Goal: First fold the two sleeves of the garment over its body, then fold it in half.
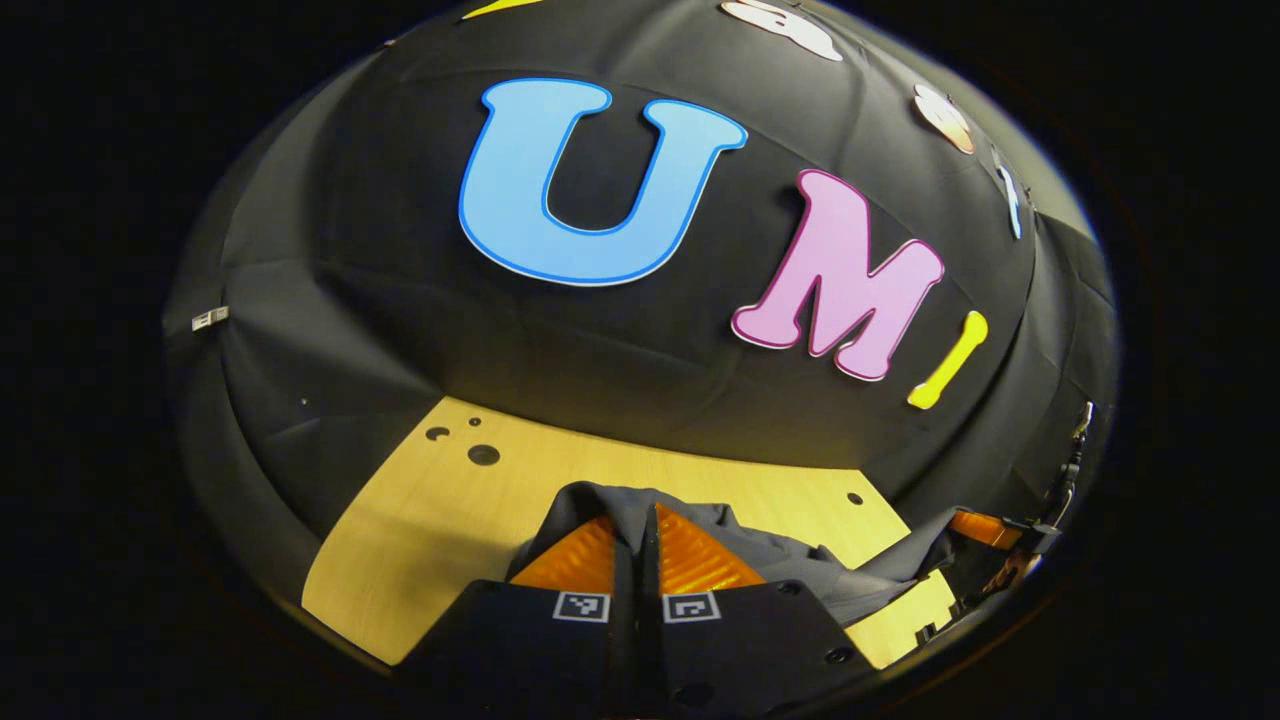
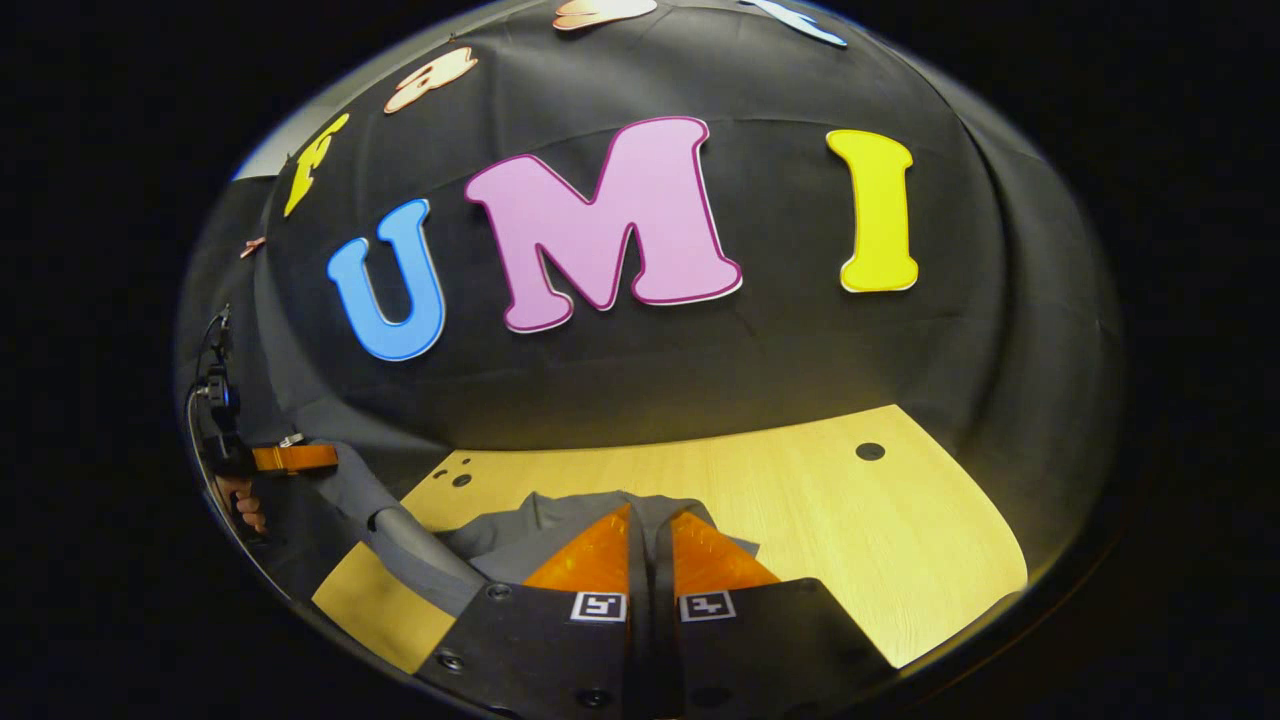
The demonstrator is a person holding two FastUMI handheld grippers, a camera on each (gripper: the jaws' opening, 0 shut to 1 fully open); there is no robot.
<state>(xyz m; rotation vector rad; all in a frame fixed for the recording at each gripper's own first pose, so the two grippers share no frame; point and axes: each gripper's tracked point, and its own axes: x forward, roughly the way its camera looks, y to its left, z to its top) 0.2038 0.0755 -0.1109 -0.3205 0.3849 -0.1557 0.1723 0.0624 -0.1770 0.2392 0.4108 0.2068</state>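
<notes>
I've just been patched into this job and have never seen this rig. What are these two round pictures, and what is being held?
Each picture comes from a camera riding on a handheld two-finger gripper, looking forward along its own fingers. In the left gripper view, the left gripper is closed on the dark grey cloth garment, which trails toward the right gripper at the edge. In the right gripper view, the right gripper also pinches that garment, and the left gripper shows far left in a person's hand. Below lies a light wooden table with small round holes.
</notes>
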